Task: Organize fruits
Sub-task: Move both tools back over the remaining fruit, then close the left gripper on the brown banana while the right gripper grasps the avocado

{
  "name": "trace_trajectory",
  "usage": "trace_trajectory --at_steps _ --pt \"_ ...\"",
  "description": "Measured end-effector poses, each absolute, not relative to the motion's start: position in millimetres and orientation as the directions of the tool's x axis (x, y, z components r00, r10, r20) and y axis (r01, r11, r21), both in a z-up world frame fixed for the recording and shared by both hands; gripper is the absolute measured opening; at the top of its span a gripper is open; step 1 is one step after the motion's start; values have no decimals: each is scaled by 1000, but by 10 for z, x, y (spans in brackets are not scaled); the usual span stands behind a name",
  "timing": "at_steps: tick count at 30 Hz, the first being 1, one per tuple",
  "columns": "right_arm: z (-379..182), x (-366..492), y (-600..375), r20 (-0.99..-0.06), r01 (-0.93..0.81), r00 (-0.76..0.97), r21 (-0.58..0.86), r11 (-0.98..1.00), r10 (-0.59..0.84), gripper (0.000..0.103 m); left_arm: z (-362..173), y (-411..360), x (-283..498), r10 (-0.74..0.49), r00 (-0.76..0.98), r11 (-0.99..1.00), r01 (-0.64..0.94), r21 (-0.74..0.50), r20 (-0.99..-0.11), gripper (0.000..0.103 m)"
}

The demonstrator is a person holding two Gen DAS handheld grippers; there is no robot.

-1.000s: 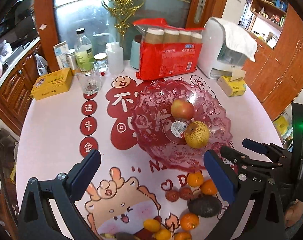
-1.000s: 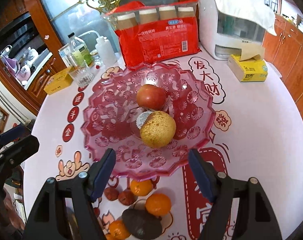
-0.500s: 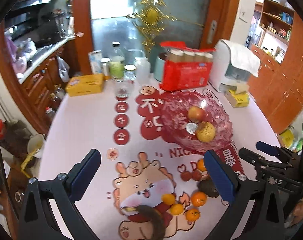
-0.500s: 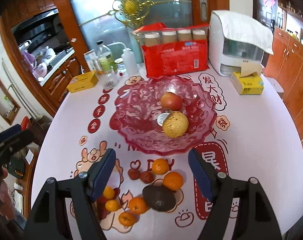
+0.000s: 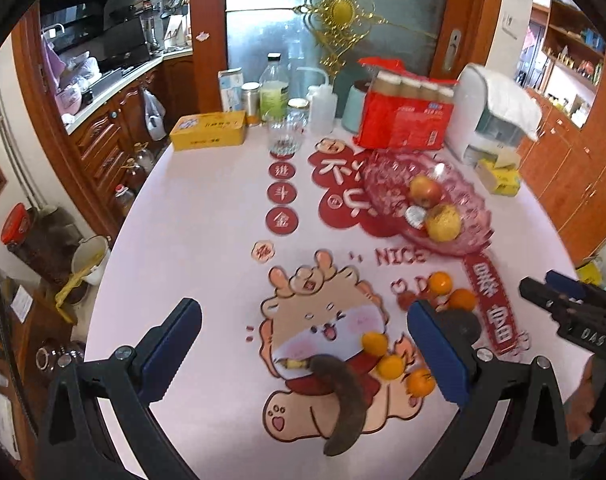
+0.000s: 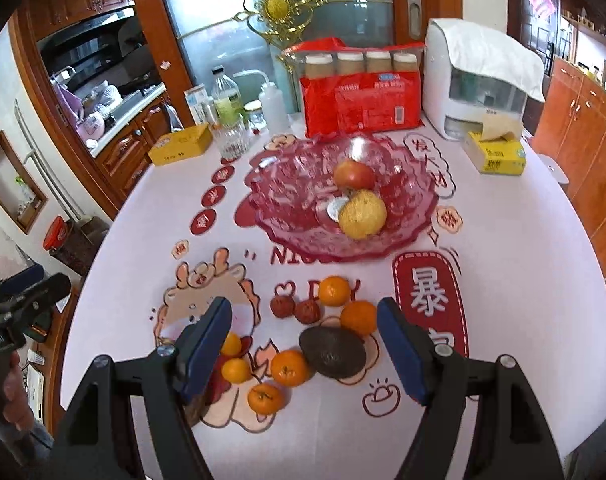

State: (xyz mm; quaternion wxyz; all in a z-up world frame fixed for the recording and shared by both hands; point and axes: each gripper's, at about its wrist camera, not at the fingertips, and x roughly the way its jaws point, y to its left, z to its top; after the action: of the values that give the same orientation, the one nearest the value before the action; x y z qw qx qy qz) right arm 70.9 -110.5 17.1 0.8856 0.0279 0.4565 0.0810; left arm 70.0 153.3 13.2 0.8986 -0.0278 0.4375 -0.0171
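A pink glass fruit bowl (image 6: 295,196) (image 5: 475,204) holds a red apple (image 6: 354,174) (image 5: 424,191) and a yellow pear (image 6: 362,213) (image 5: 443,222). On the table in front of it lie several tangerines (image 6: 289,367) (image 5: 389,366), a dark avocado (image 6: 331,353), two small brown fruits (image 6: 283,306) and a blackened banana (image 5: 345,396). My left gripper (image 5: 303,354) is open and empty, above the banana. My right gripper (image 6: 303,346) is open and empty, above the avocado and tangerines.
At the table's back stand a red pack of bottles (image 6: 359,92), a white appliance (image 6: 477,80), a yellow tissue box (image 6: 495,154), a glass (image 6: 233,140), bottles (image 5: 274,92) and a yellow tin (image 5: 208,130). The table edge drops to cabinets at left.
Both grippers have pulled back and up from the bowl. The loose fruit at the table's front has come into view under them. Both stay open.
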Motion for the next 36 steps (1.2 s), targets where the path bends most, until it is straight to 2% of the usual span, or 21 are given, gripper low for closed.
trace_trajectory --at_steps 4,9,19,36 --pt "-30 672 -1169 -826 -86 543 124 989 151 76 -148 1450 584 -41 615 998 -6 -57 -788 102" --pt "-280 657 -1263 -851 -59 508 116 991 130 76 -530 1325 526 -47 554 998 -12 -65 -831 102" --pt "-711 661 -1374 -888 -56 431 151 987 160 76 -1184 1214 450 -21 463 995 -75 -63 -886 101" --pt "-1174 1008 -1595 -891 -93 335 292 952 306 76 -1604 967 432 6 418 979 -186 -79 -909 92"
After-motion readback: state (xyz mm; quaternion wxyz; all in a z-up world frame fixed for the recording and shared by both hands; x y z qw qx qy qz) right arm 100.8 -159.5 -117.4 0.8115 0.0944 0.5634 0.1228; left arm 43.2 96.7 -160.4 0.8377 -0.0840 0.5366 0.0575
